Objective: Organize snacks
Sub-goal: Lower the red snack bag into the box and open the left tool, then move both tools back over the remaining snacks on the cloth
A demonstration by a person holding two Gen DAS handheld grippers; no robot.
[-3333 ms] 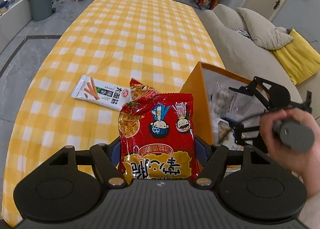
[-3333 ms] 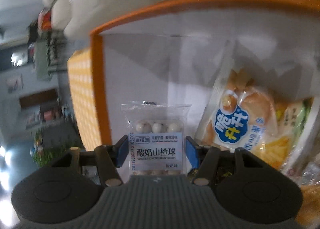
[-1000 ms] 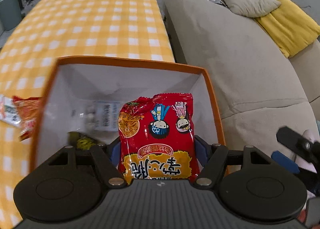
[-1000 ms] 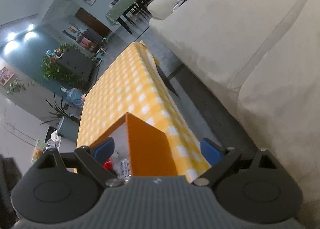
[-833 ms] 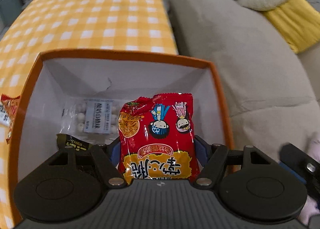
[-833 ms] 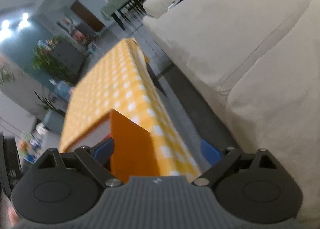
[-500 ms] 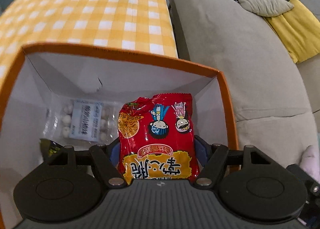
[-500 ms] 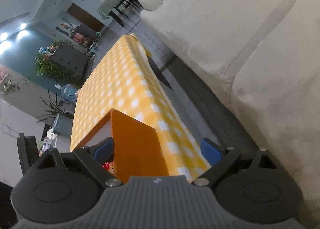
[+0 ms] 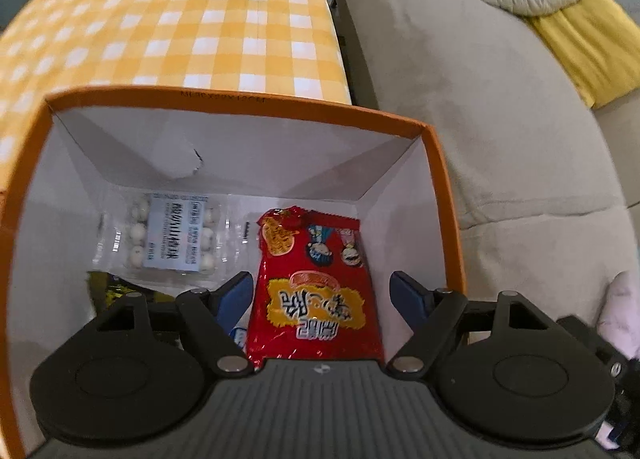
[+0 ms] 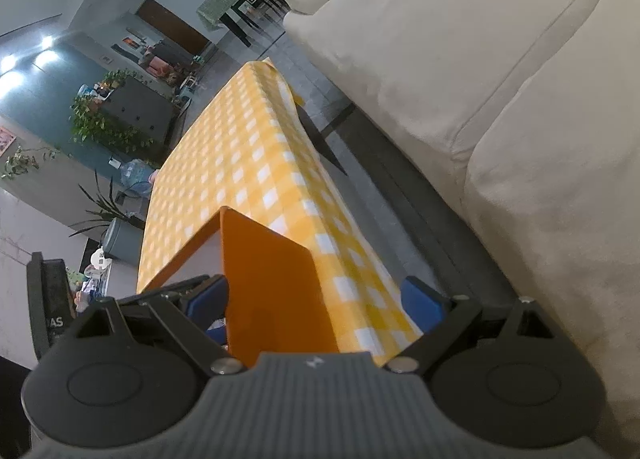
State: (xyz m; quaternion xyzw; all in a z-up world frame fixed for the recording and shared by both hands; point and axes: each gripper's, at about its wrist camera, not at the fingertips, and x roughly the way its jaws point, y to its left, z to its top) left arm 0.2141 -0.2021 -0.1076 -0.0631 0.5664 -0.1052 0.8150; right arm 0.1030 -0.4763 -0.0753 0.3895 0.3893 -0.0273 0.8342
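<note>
1. Blue-padded fingers on the left claw stand spread wide over the open orange box, and nothing is pinched between them.
2. Below that gap lies the red snack bag, down inside the box against its right-hand wall and clear of both pads, so I'd say the drop is made.
3. Beside it, toward the far left corner of the box, sits a clear pack of white candy balls, with a dark wrapper partly hidden under the claw's left arm.
4. Off to the side, the right claw is also spread wide and empty, held outside the box near its orange corner, above the yellow checked tablecloth and next to the beige sofa.
5. My guess at the step: packing snacks into the box, one bag just released.
6. What's called for next, I'd think, is lifting the left claw straight up so its pads clear the rim, then turning back to the table for any snack left outside; none shows in these views.
</note>
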